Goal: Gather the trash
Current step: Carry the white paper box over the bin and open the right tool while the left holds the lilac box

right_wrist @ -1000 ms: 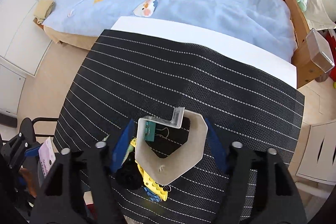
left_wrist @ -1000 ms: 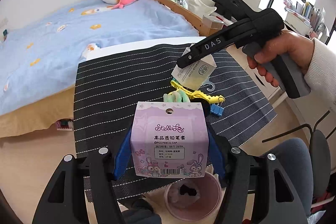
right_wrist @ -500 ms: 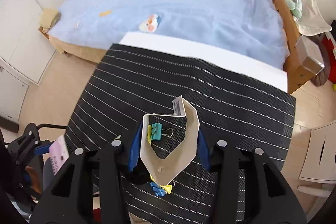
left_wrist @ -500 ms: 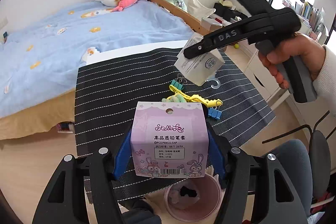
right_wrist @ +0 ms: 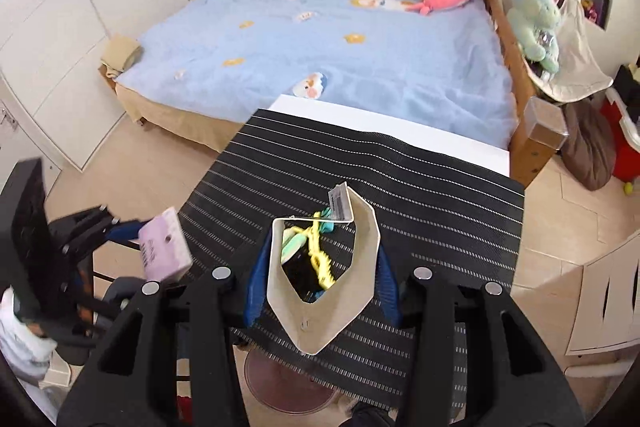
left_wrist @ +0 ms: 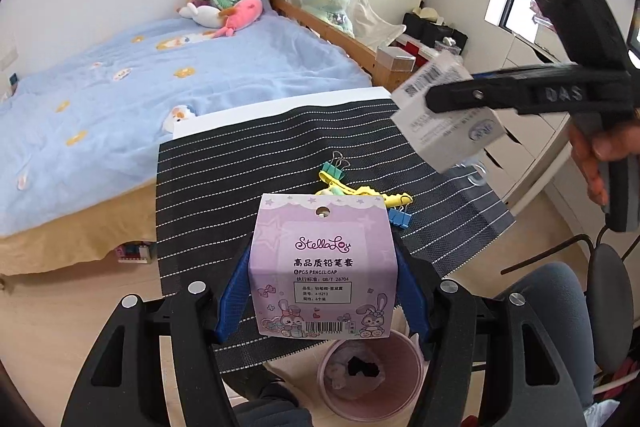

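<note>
Two cartons are held clamped: purple box (left_wrist: 323, 267) in left gripper (left_wrist: 323, 301) jaws, directly above pink bin (left_wrist: 370, 375); white box (right_wrist: 324, 271) in right gripper (right_wrist: 322, 287), farther over desk (left_wrist: 248, 163).

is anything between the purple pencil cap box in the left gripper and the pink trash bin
Nothing visible does. The left gripper holds the purple pencil cap box past the table's near edge, with the pink trash bin open just below it.
</note>
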Demonstrator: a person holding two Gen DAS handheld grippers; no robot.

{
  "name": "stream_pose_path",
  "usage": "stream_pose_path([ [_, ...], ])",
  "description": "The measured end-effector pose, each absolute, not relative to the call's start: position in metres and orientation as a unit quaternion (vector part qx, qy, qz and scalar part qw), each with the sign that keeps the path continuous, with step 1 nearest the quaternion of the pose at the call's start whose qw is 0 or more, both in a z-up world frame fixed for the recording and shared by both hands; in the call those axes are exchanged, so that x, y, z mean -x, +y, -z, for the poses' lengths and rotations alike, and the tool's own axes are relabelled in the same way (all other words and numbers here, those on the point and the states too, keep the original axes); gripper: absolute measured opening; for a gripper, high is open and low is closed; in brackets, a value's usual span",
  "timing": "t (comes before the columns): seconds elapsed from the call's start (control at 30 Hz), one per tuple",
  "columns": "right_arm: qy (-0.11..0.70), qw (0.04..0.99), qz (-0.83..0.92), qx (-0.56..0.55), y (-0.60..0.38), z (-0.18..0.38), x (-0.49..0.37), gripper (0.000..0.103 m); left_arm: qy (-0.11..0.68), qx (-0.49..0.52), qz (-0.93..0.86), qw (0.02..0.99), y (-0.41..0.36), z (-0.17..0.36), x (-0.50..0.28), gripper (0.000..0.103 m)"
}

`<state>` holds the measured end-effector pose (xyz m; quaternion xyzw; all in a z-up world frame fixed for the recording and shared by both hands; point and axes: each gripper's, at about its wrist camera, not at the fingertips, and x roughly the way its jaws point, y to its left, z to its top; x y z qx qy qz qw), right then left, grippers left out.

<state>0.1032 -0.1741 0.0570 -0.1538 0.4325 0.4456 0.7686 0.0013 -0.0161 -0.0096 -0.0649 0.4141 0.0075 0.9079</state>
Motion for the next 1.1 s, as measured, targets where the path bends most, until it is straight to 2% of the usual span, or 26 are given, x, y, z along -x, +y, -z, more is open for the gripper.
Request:
stream_pose_path([
  [0.53, 0.390, 0.788, -0.458, 0.130, -0.246, -0.069, -0.003, 0.046, 0.389, 0.043, 0.001, 0.920, -0.040, -0.010, 0.039, 0.062],
  [1.1, 0.444, 0.751, -0.467, 0.147, -0.257, -0.011, 0.055, 0.046, 0.399, 0.060, -0.002, 0.915, -0.051, 0.001, 0.080, 0.062],
])
